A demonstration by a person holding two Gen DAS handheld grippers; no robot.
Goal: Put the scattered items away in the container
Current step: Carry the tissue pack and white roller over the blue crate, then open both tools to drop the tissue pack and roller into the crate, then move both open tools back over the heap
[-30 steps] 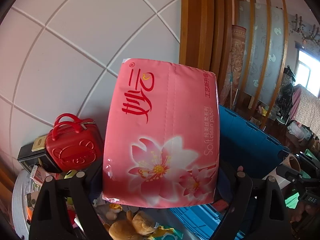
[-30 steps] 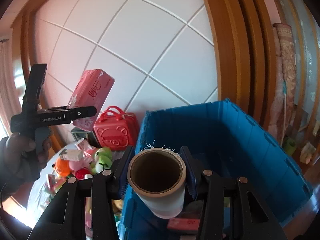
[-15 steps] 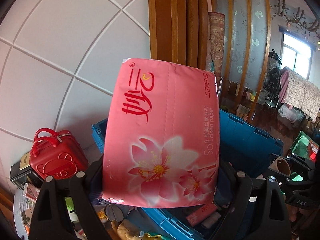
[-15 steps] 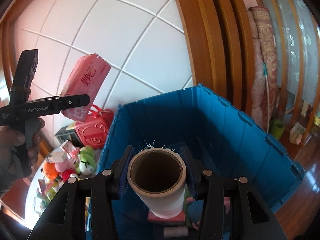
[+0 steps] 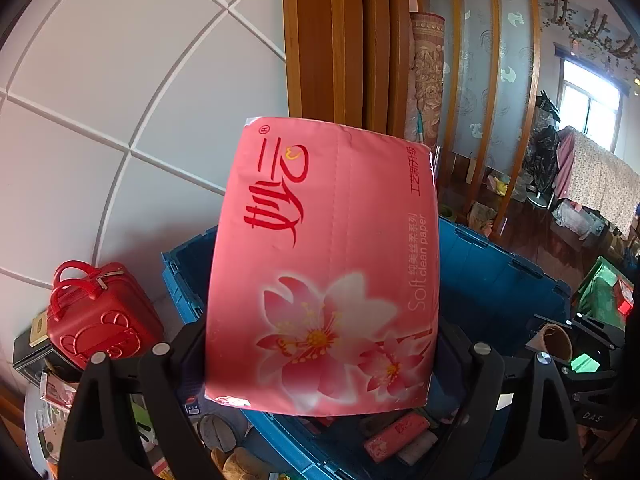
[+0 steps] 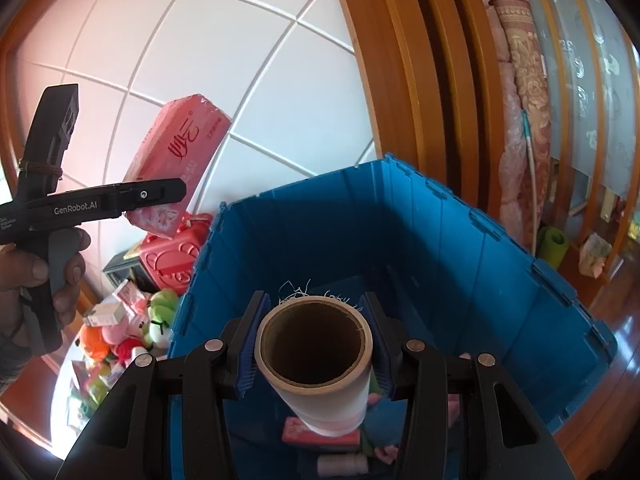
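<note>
My left gripper is shut on a pink tissue pack with a flower print, held upright above the near-left edge of the blue crate. The pack also shows in the right wrist view, left of the crate. My right gripper is shut on a cardboard-core roll, held over the open blue crate. Small items lie on the crate floor, among them a red packet.
A red mini suitcase stands left of the crate on a black box. Plush toys and small packets crowd the table to the left. A white panelled wall and wooden frame stand behind. A rolled rug leans at right.
Both grippers have swung right toward the crate with their loads. The roll now hangs over the crate's inside; the tissue pack has come nearer its left edge.
</note>
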